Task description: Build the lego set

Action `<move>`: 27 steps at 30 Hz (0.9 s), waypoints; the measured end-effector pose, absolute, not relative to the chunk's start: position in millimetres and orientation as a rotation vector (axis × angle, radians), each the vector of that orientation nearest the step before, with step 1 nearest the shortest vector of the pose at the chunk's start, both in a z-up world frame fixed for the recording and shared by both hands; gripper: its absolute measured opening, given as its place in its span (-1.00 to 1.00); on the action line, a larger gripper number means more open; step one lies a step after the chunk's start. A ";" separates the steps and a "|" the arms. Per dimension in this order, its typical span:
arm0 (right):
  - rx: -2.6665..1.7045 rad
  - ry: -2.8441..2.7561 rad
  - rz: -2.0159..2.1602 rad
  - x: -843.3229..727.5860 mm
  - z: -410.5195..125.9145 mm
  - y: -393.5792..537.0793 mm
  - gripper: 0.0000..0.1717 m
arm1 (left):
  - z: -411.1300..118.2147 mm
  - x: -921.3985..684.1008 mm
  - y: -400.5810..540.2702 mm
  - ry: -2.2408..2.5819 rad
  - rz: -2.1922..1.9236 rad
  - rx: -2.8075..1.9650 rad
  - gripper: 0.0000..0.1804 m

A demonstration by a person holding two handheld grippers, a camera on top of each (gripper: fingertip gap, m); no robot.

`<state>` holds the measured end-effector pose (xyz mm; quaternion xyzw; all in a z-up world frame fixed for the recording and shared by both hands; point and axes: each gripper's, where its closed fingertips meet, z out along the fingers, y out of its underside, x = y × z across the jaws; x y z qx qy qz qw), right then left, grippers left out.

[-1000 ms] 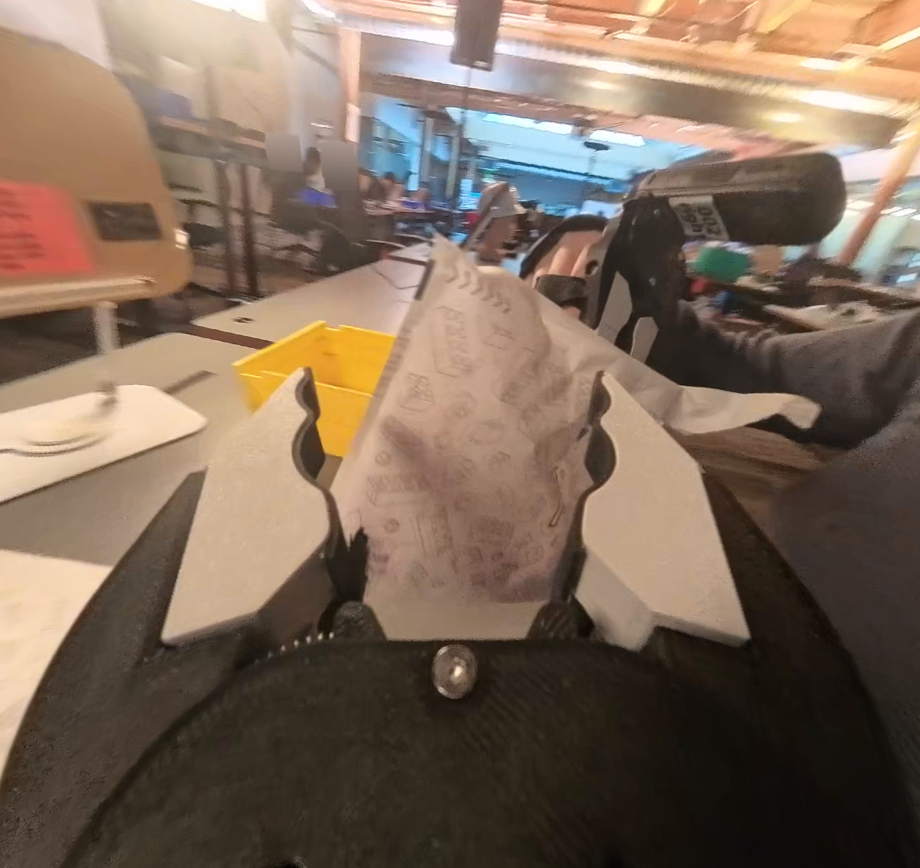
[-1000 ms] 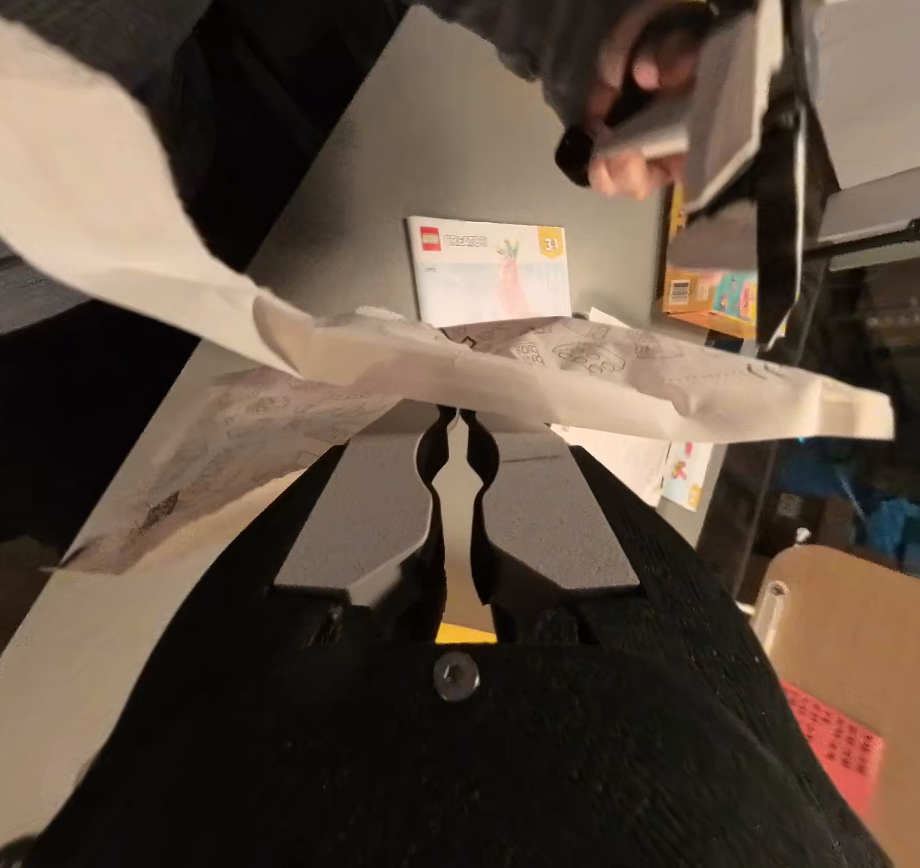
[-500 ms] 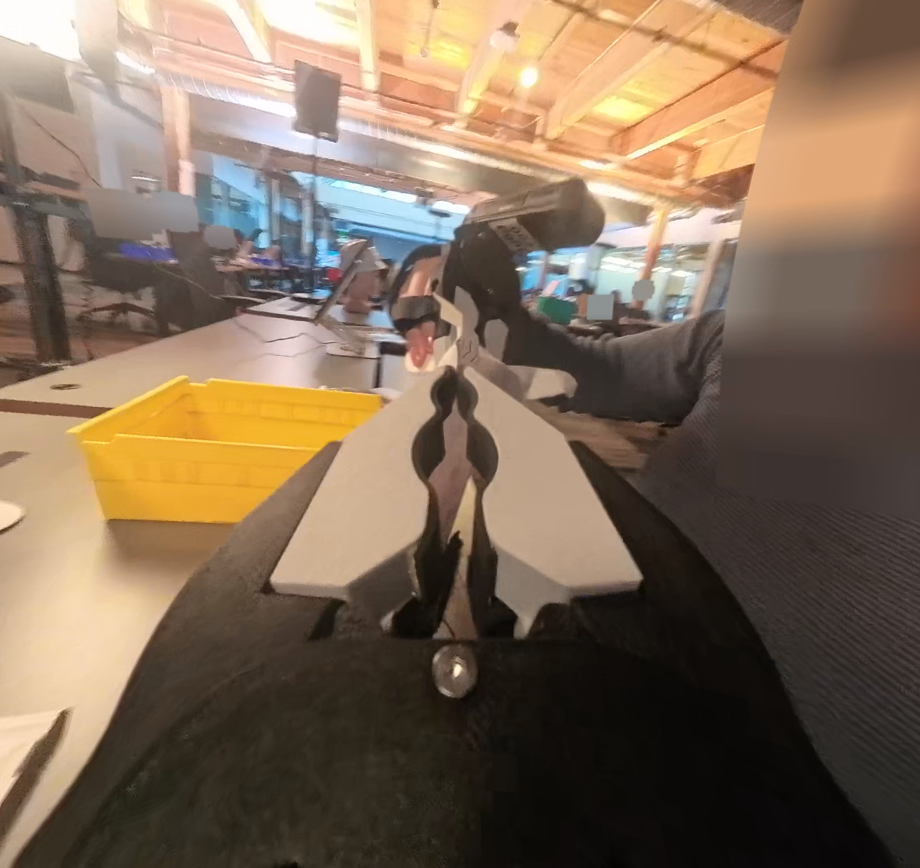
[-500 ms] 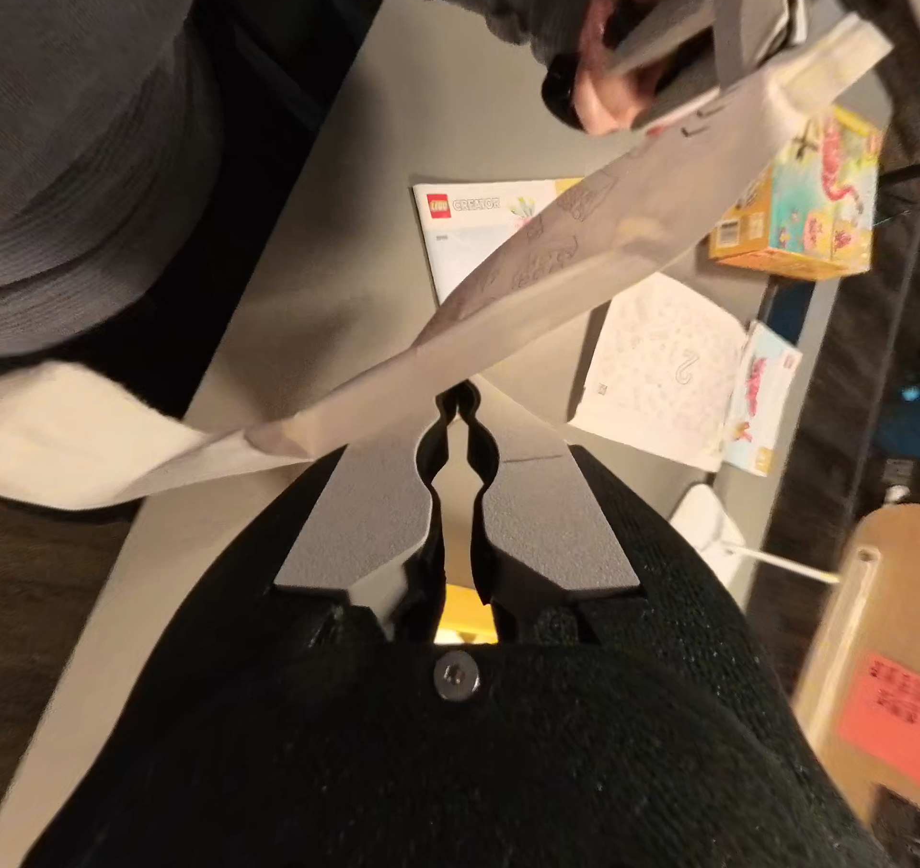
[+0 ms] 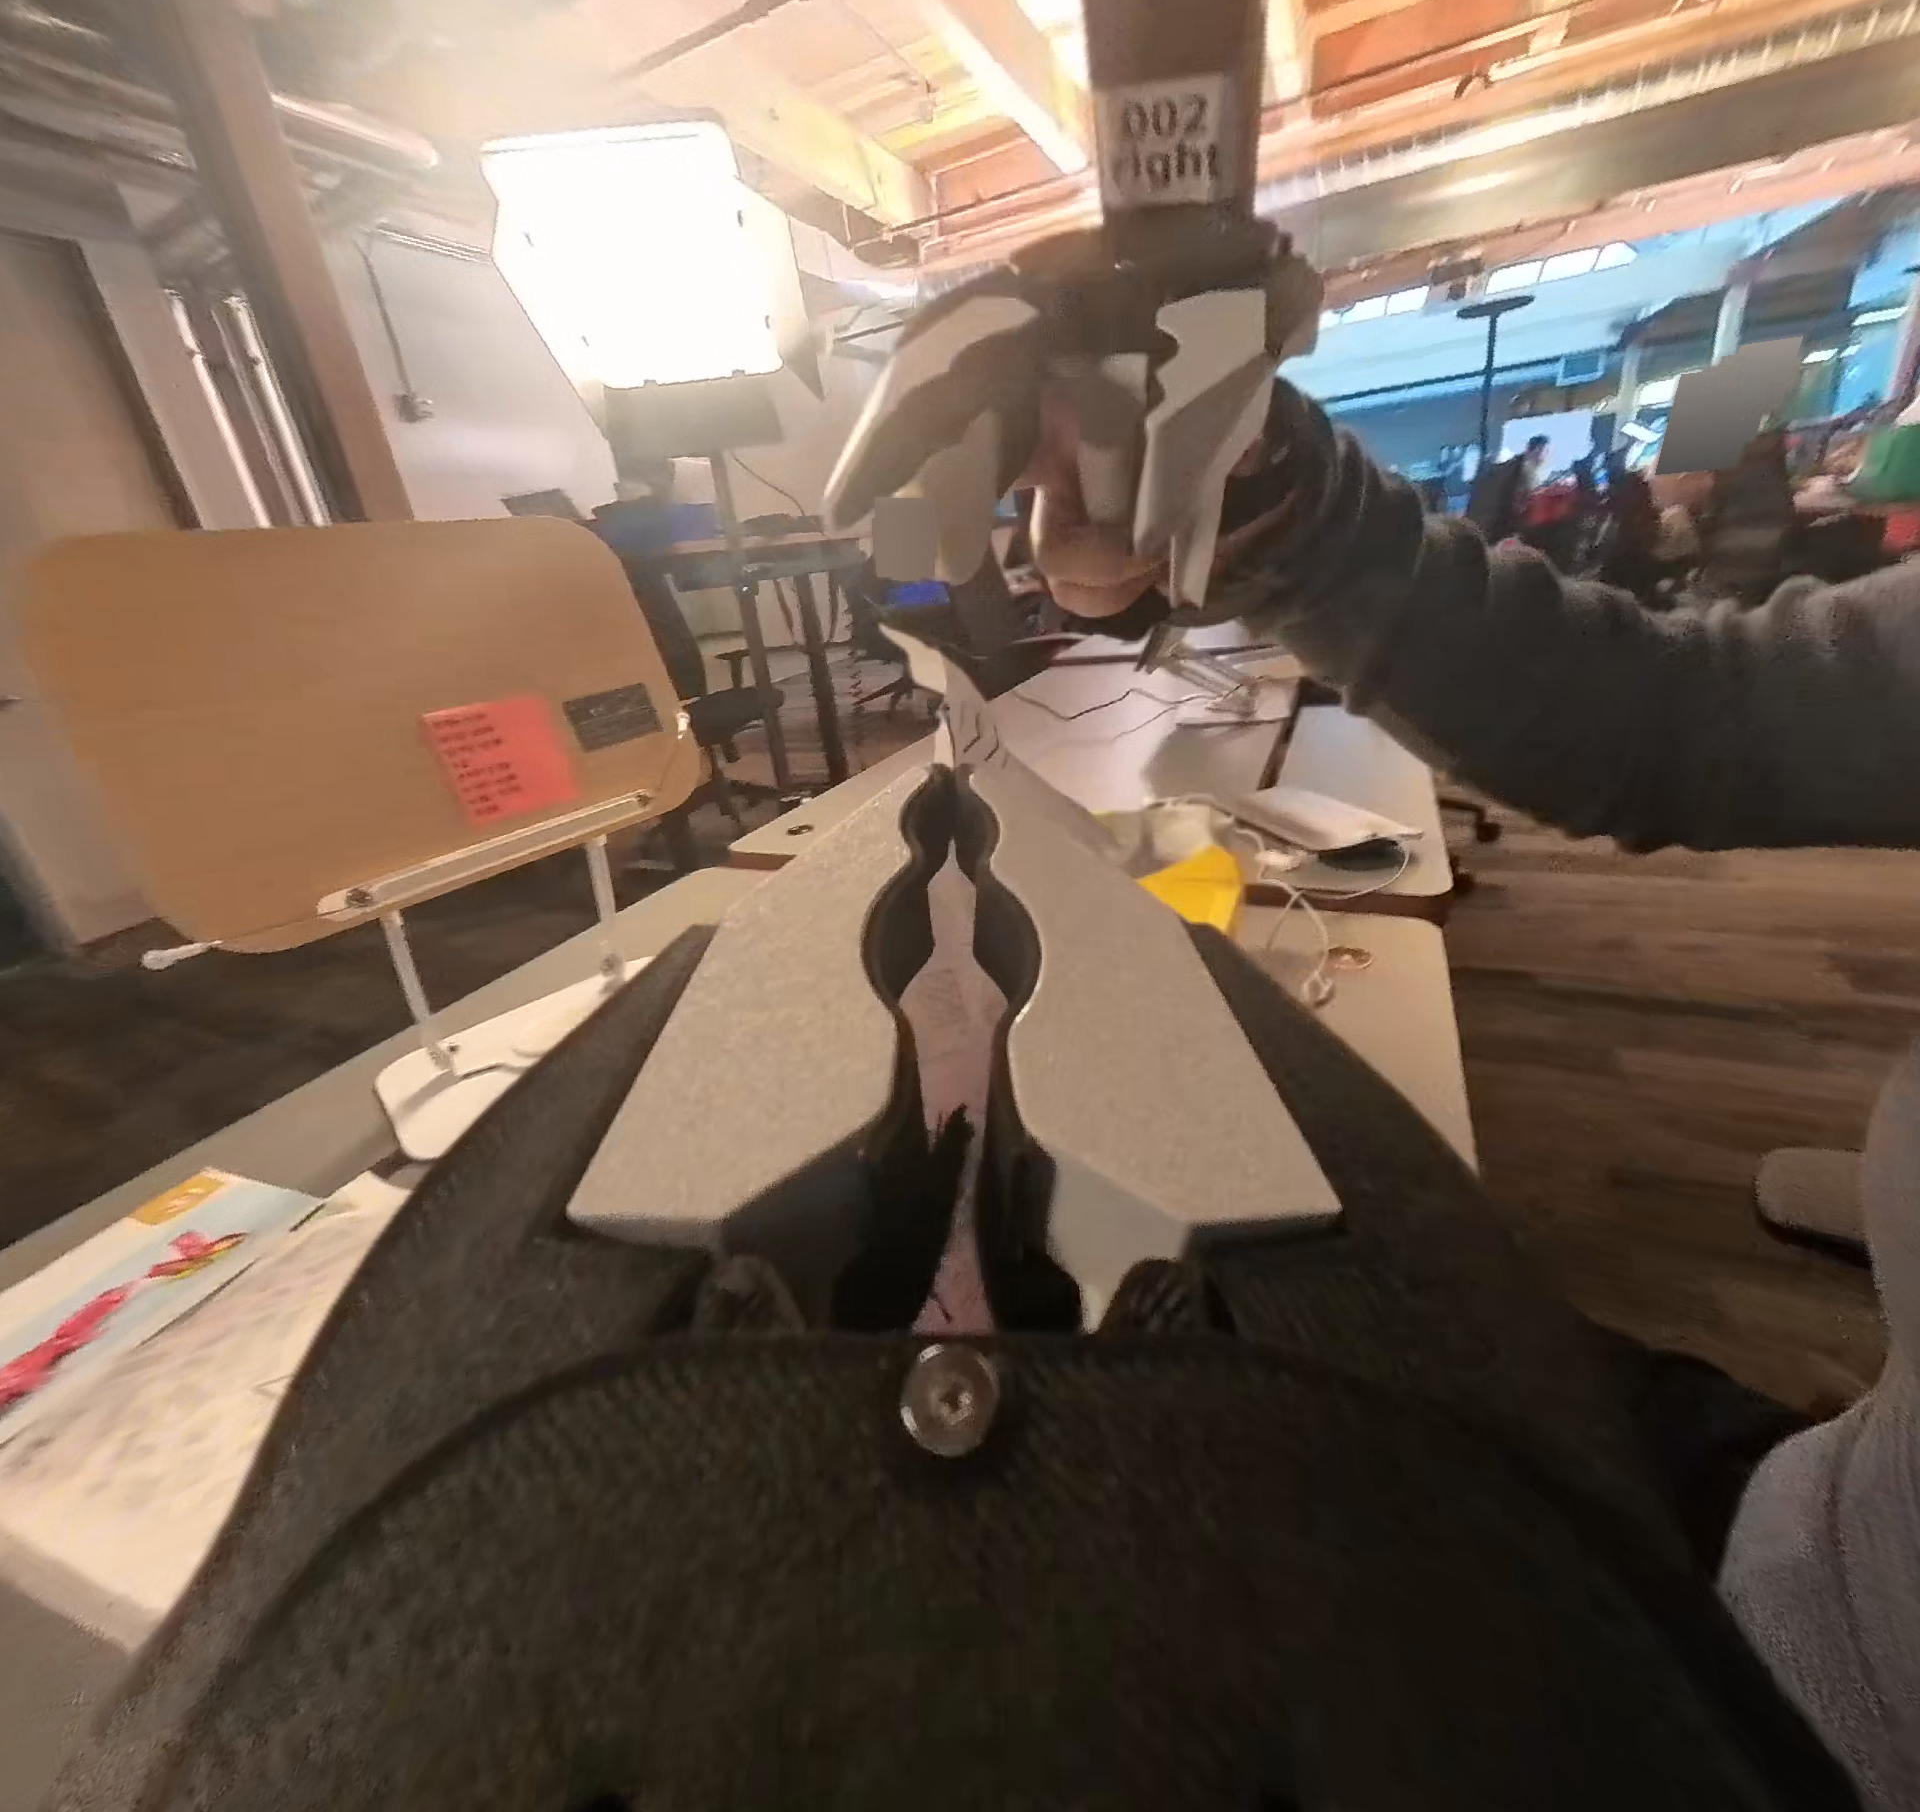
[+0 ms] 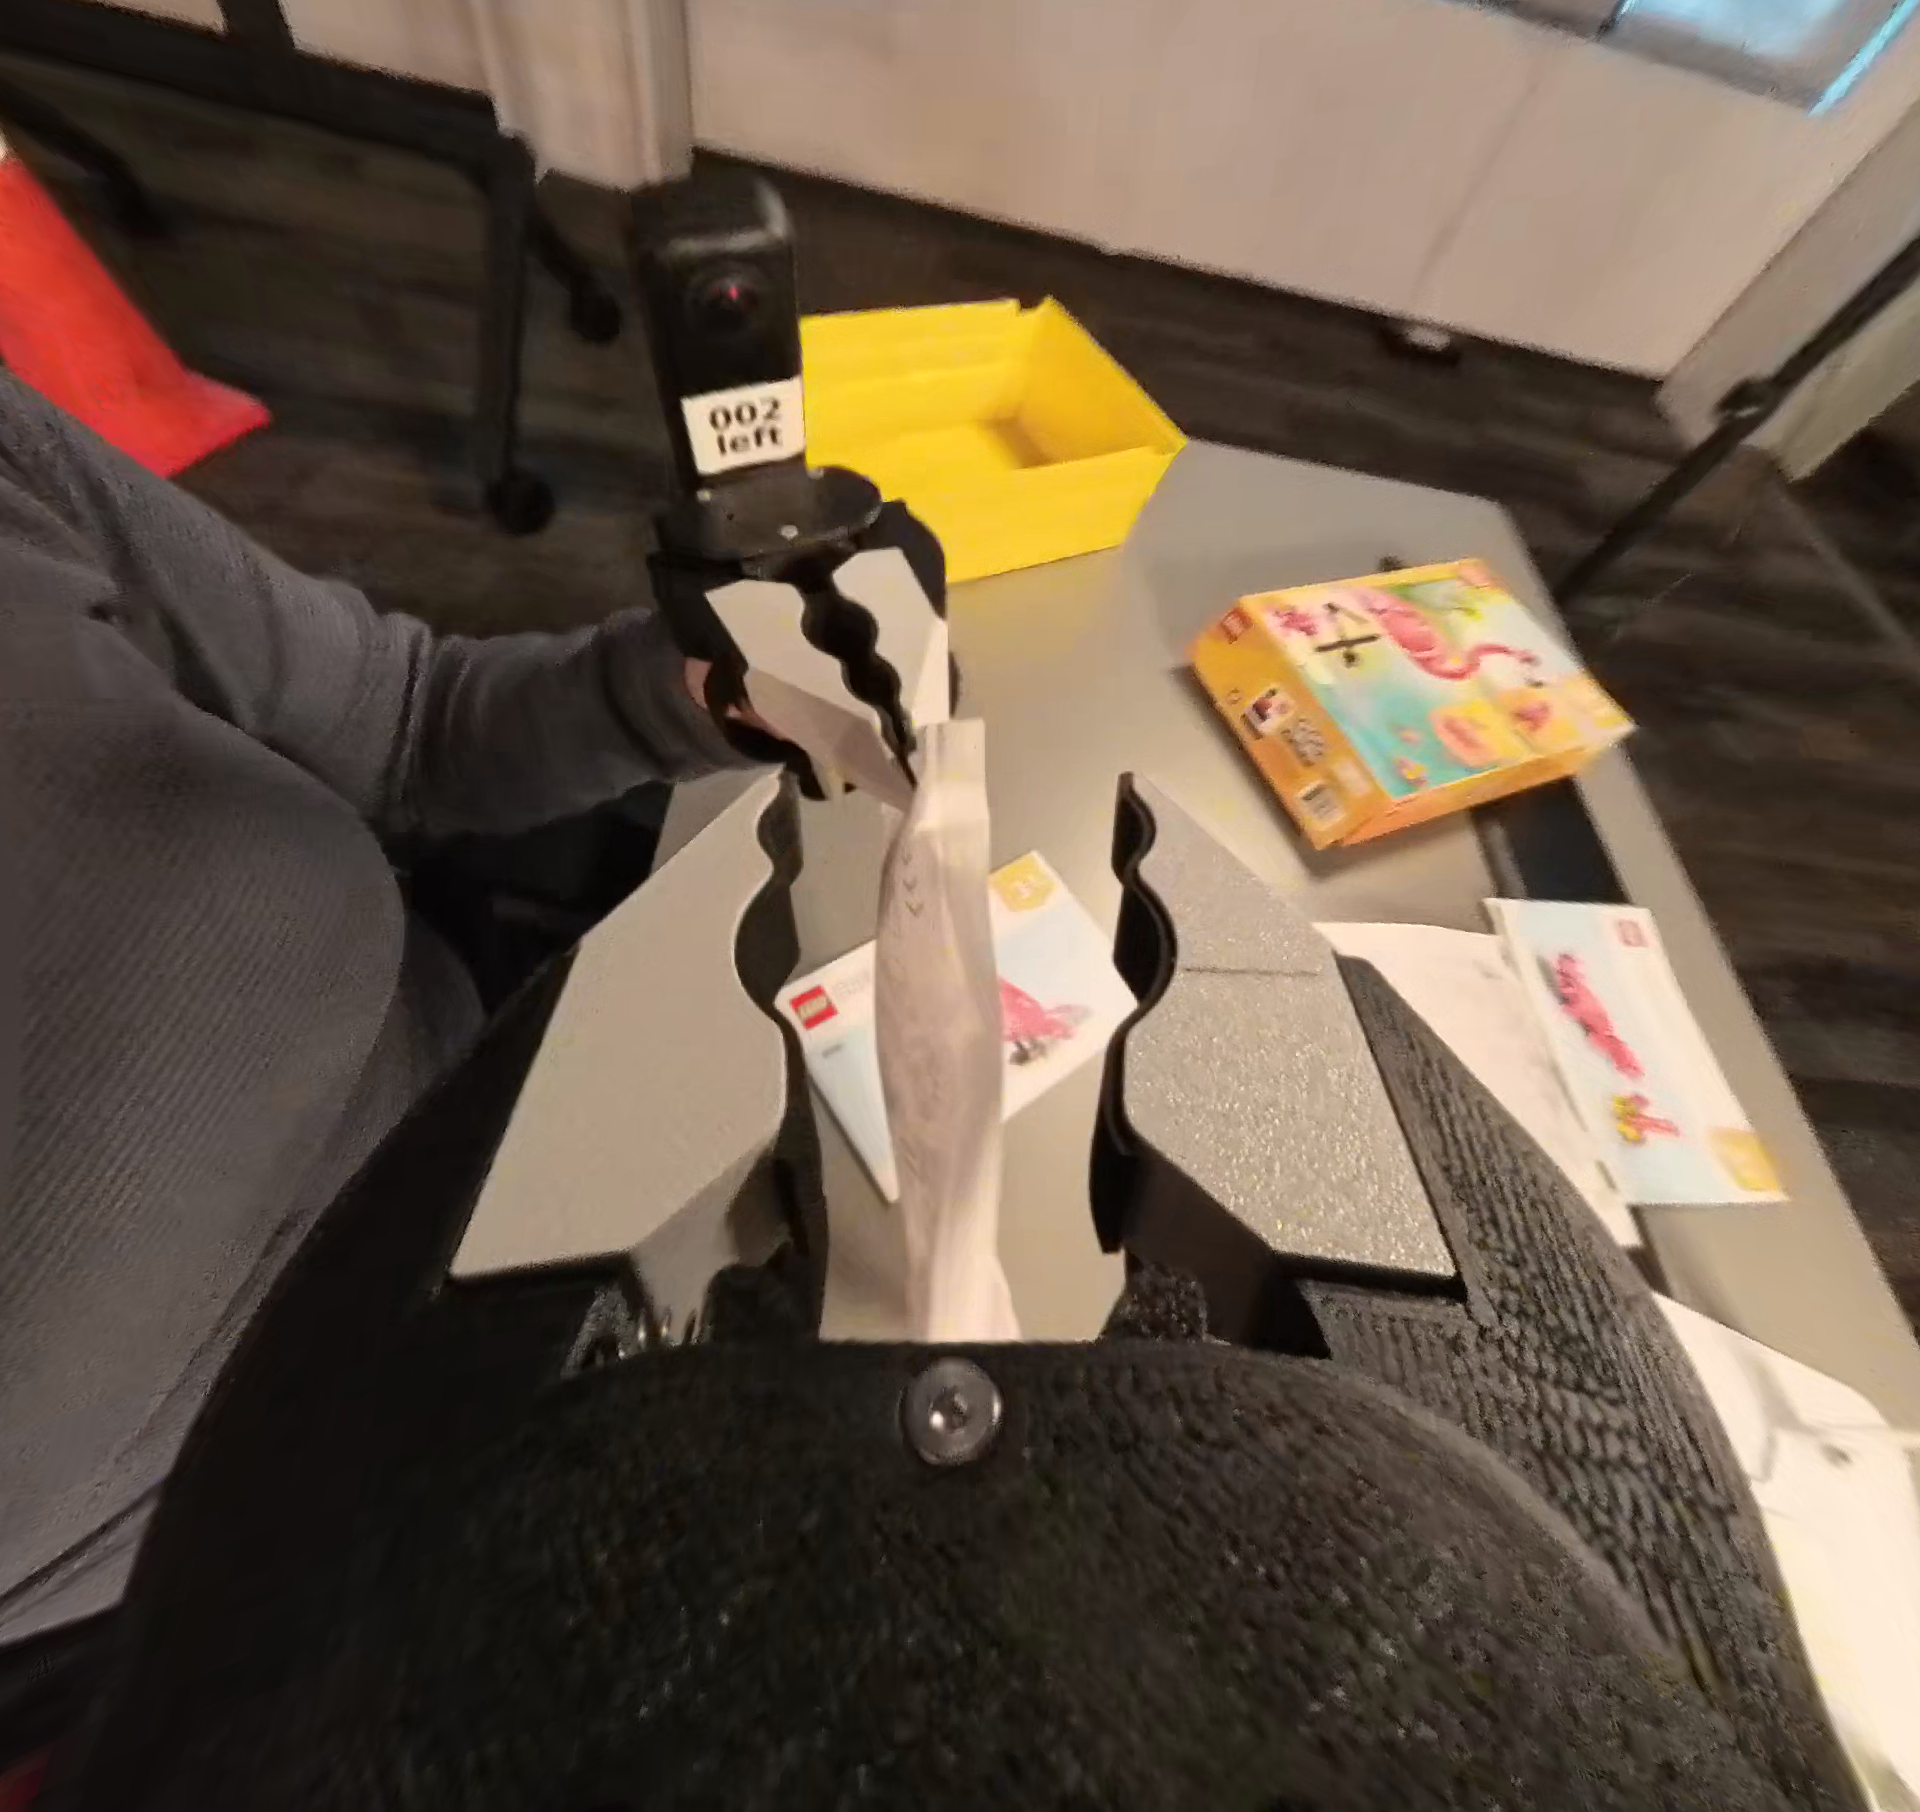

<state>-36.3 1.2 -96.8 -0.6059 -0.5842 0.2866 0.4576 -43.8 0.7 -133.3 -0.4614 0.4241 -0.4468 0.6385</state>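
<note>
My left gripper [image 5: 954, 777] is shut on a white printed paper bag [image 5: 951, 1014]; the bag runs between its pads and pokes out past the tips. In the right wrist view the left gripper [image 6: 899, 765] pinches the bag's top edge, and the bag [image 6: 935, 983] hangs down from it. My right gripper [image 6: 951, 786] is open; the bag stands between its fingers [image 6: 1226, 1014] with a gap on both sides. In the left wrist view the right gripper [image 5: 1023, 557] shows open just above the bag's end.
On the grey table [image 6: 1091, 640] are a yellow bin [image 6: 987, 432], an orange picture box [image 6: 1403, 702], a booklet [image 6: 1039, 993] under the bag and more booklets [image 6: 1621, 1035] at right. A wooden stand [image 5: 312, 702] is at left. A person's sleeve [image 6: 260, 723] is at left. The gap from one gripper's tips to the other's is roughly 5 centimeters.
My left gripper closed on the bag, from open around it a second ago. My right gripper, shut on the bag before, has opened and let it go. Both views swung.
</note>
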 end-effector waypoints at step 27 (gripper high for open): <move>-1.407 -1.667 0.779 -212.8 -126.7 21.5 -1.00 | -132.5 -196.6 26.5 0.543 -0.045 -1.193 -1.00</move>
